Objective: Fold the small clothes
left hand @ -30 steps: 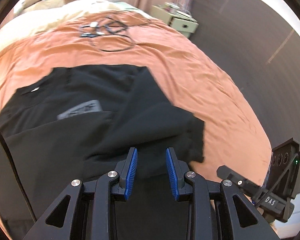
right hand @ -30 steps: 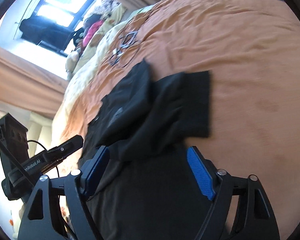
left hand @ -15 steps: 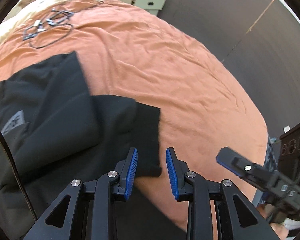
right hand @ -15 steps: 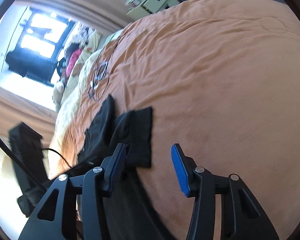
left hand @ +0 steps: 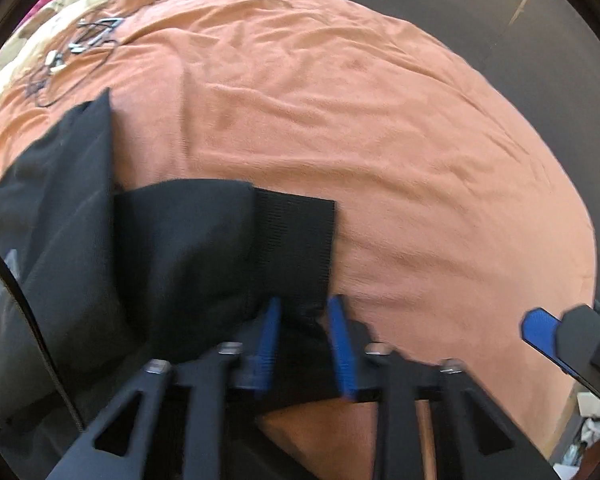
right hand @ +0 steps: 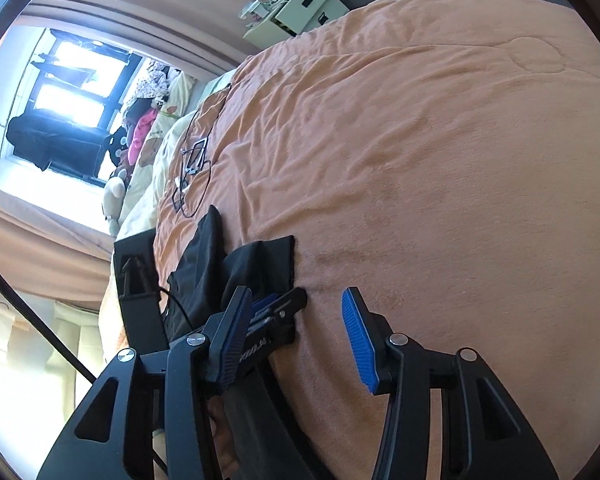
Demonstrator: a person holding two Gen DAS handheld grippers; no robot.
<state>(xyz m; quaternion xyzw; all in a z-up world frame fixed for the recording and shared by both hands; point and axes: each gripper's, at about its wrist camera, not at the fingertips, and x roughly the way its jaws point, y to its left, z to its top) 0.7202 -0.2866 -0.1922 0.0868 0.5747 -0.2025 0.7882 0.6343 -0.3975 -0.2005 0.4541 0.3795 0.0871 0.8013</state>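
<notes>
A black garment point(left hand: 100, 248) lies on the orange bedspread point(left hand: 380, 140), partly folded, with its ribbed cuff point(left hand: 296, 248) pointing right. My left gripper point(left hand: 304, 312) is open, its blue pads straddling the near edge of the cuff without pinching it. In the right wrist view the garment point(right hand: 236, 268) lies left of centre and the left gripper point(right hand: 278, 306) sits at its cuff. My right gripper point(right hand: 296, 320) is open and empty above bare bedspread point(right hand: 440, 160), right of the garment.
Cables and small devices point(left hand: 80, 48) lie on the bedspread beyond the garment. A pale nightstand point(right hand: 296, 8) stands past the bed. Pillows and soft toys point(right hand: 140, 140) lie at the bed's far end by a window. Dark floor point(left hand: 540, 40) borders the bed's right edge.
Both grippers have swung right, off the body of the garment toward its cuff. The left gripper has dropped close to the cuff edge. The right gripper now hovers over bare bedspread.
</notes>
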